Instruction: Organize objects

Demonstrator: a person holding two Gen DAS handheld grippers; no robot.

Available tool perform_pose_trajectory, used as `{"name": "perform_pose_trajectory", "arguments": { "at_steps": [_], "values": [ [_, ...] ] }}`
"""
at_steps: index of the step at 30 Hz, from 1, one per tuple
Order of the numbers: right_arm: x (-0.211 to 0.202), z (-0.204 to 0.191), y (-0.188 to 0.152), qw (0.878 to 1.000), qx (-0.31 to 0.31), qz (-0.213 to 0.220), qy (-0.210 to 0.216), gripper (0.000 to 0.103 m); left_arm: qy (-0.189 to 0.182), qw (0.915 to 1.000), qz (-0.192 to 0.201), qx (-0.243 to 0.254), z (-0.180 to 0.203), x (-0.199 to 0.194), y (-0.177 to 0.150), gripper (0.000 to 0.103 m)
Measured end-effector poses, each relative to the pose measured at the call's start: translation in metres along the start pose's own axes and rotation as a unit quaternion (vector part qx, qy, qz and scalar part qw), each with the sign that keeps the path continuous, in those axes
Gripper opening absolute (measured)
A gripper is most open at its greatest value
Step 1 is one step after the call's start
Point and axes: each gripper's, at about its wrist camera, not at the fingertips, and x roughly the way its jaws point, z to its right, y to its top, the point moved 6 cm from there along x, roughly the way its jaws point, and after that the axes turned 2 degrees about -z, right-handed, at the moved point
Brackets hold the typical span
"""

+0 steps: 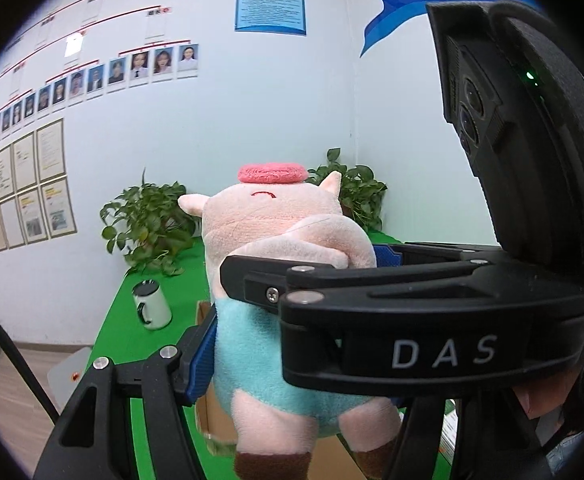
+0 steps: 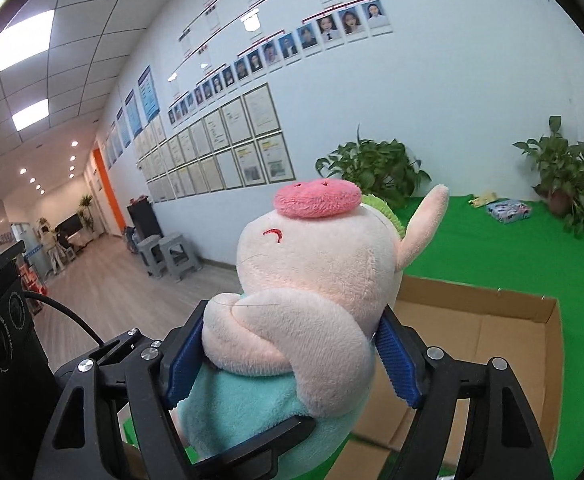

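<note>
**Soft pig held aloft by two grippers, with the box below**

Nearest the lens in the left wrist view, the body of the right gripper (image 1: 372,256) is seen lying across the frame, its jaws clamped round the upper body of the toy pig (image 1: 292,280); in the right wrist view its blue pads (image 2: 398,360) are seen pressed into the plush on both sides, just under the folded arms. The left gripper (image 1: 292,344) is clenched on the same toy lower down, one blue pad (image 1: 201,356) being sunk into the turquoise belly; the far pad is hidden behind the toy. The pig is thus held upright in the air, above the cardboard box (image 2: 492,320), which stands on the green table (image 2: 472,248).

Several failures may be judged possible from here; the plush is soft and may be squeezed out of either grip, since stuffing yields under the pads; if the two grippers are drawn apart or twisted against each other, the seams may be strained or one hold lost; if one grip is released too early, the toy may swing on the other and be dropped outside the box, onto the table beside it. The mug (image 1: 151,306), standing beyond the box, may be knocked over by a careless sweep; the potted plants (image 2: 372,168) behind the box seem well clear.
</note>
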Motion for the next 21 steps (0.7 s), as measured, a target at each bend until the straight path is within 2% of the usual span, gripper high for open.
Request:
{"name": "perform_pose_trajectory", "arguments": {
  "at_steps": [5, 10, 17, 21],
  "values": [
    [0.023, 0.032, 0.028, 1.0, 0.021, -0.013, -0.006, 0.075, -0.011, 0.9995, -0.028, -0.01, -0.013, 0.026, -0.01, 0.065],
    [0.096, 0.069, 0.029, 0.998, 0.041, -0.049, 0.001, 0.075, -0.012, 0.9978, -0.06, -0.025, -0.023, 0.049, -0.032, 0.065],
    [0.198, 0.091, -0.014, 0.991, 0.07, -0.11, 0.026, 0.075, -0.001, 0.9905, -0.127, -0.053, -0.05, 0.096, -0.084, 0.065],
    [0.25, 0.102, -0.059, 0.984, 0.091, -0.146, 0.044, 0.075, 0.002, 0.9838, -0.166, -0.067, -0.064, 0.122, -0.11, 0.065]
  ]
}}
